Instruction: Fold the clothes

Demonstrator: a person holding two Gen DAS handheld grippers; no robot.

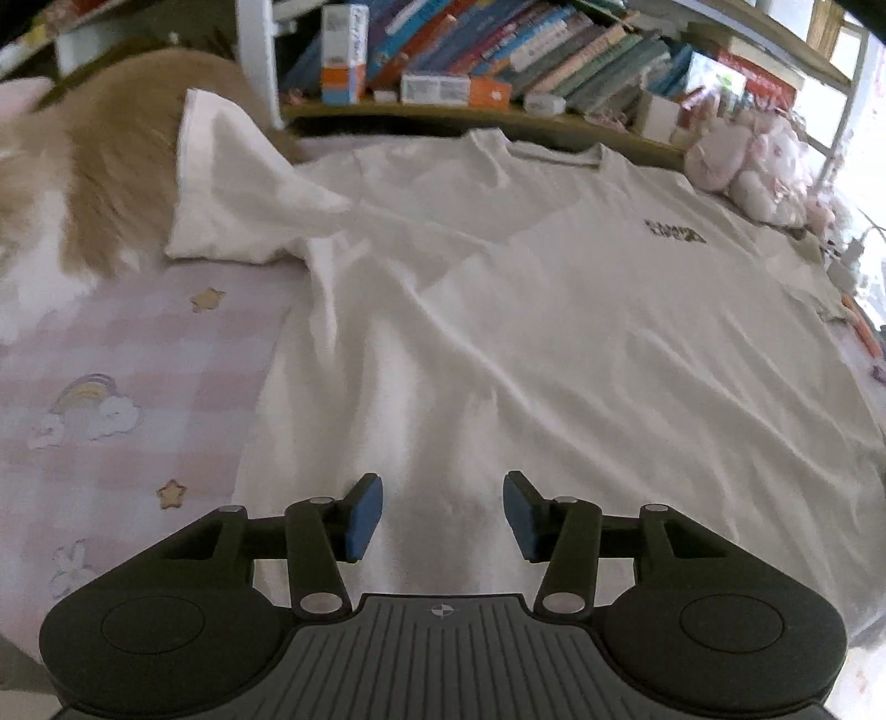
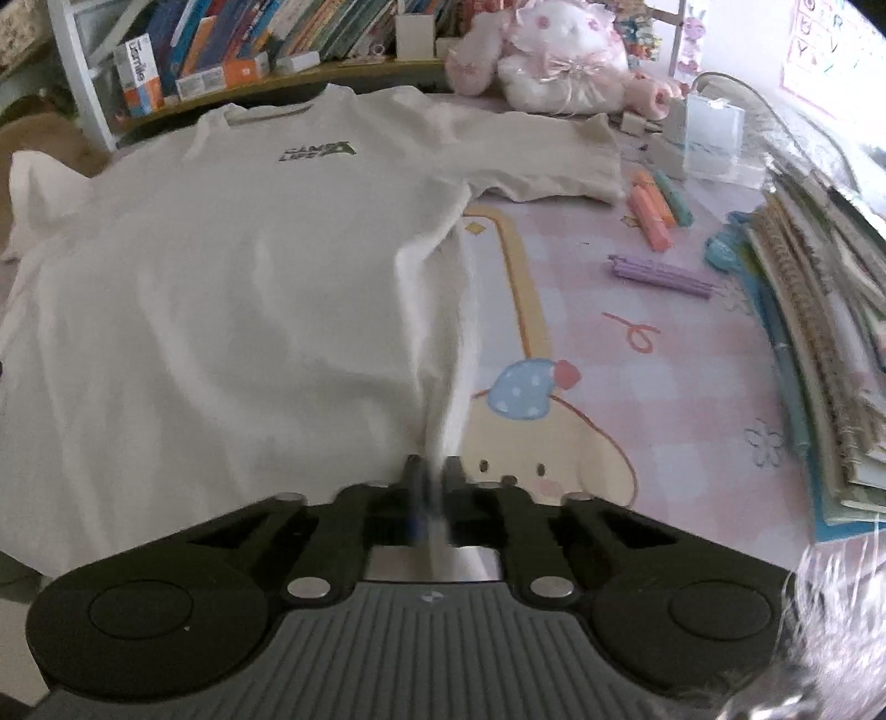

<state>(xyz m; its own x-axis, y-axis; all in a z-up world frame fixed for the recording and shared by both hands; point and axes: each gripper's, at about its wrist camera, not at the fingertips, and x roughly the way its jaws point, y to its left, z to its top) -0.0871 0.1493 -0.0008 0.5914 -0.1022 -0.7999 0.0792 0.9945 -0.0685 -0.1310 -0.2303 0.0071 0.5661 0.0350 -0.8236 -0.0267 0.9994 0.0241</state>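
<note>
Shirt [image 2: 221, 288] edge sits pinched between right gripper [image 2: 431, 498] fingers.

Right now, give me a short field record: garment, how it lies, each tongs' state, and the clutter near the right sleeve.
garment: white T-shirt, chest print up
lay: spread flat on the pink bedsheet; collar toward the bookshelf
left tongs: open over the hem, nothing between the pads
right tongs: shut on the shirt's right side edge near the hem
near right sleeve: highlighters, plush rabbit, notebook stack
</note>
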